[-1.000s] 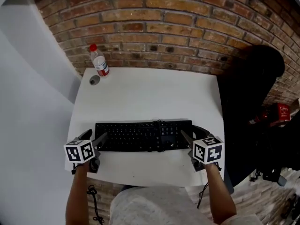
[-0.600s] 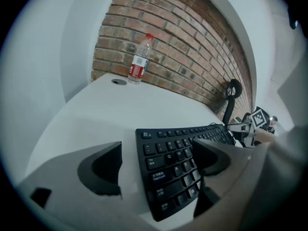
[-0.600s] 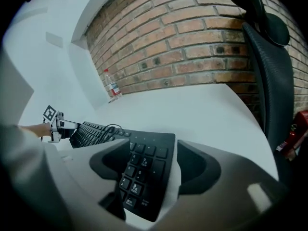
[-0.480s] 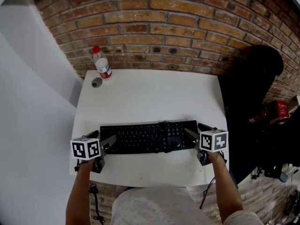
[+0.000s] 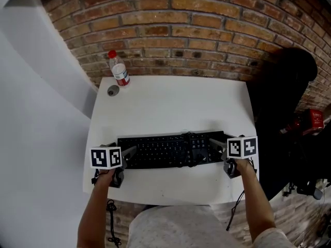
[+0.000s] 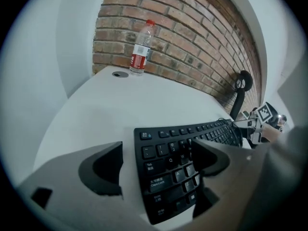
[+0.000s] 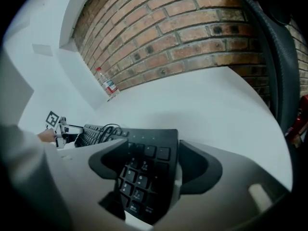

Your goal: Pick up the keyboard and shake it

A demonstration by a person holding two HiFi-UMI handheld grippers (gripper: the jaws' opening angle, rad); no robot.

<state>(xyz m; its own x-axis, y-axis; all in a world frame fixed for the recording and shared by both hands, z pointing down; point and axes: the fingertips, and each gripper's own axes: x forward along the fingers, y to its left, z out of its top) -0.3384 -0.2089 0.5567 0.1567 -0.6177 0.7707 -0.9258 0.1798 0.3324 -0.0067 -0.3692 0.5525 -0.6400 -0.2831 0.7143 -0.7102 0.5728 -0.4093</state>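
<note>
a water bottle [image 5: 119, 70] stands at the far left corner of the white table [image 5: 170, 102]. the black keyboard [image 5: 165, 150] lies flat along the table's near side, and the left gripper [image 6: 159, 155] has jaws set wide, just eased in a touch, around its left end without pressing it. the right gripper [image 7: 150, 153] straddles the number-pad end, its jaws just opening and now spread, not squeezing.
</note>
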